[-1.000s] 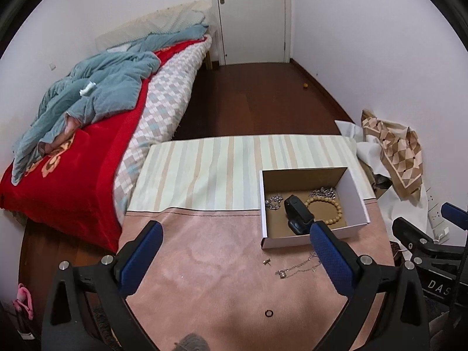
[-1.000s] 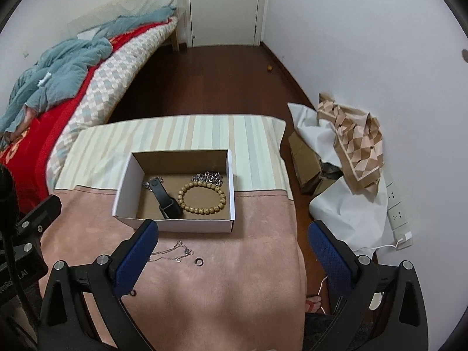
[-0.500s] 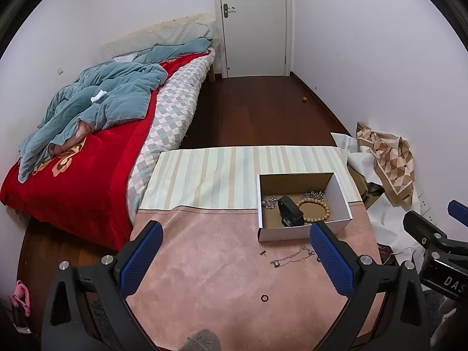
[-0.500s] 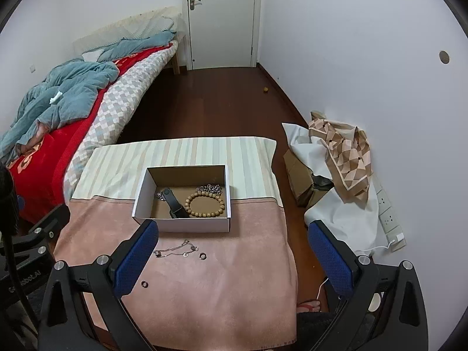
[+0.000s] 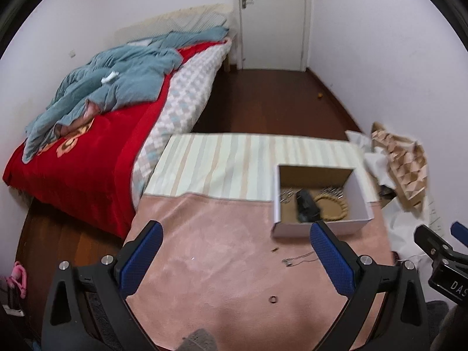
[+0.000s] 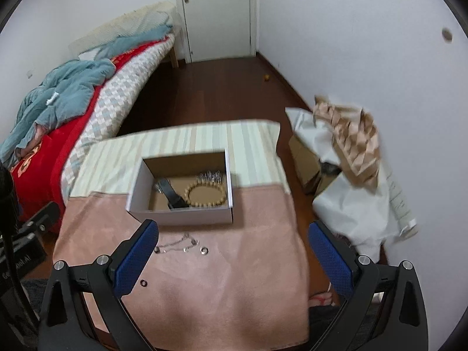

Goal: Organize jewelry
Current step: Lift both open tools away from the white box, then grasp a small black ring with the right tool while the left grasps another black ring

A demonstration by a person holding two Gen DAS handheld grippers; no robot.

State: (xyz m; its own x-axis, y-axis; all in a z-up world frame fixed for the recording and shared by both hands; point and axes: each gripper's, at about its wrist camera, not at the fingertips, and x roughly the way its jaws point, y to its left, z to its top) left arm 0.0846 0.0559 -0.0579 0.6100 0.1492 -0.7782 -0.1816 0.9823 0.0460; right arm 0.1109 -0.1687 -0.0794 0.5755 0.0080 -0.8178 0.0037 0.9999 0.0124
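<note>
A white cardboard box stands on the pink table cloth. It holds a wooden bead bracelet, a black watch and silver chains. A thin silver chain, a silver ring and a dark ring lie loose in front of the box. My left gripper and right gripper are both open and empty, held high above the cloth.
A bed with a red cover and blue blanket lies left. Boxes and paper are piled by the right wall. A white door is at the far end. The striped cloth covers the table's far half.
Both grippers first pulled up and back from the table, then moved down and closer again. The jewelry and box have not moved.
</note>
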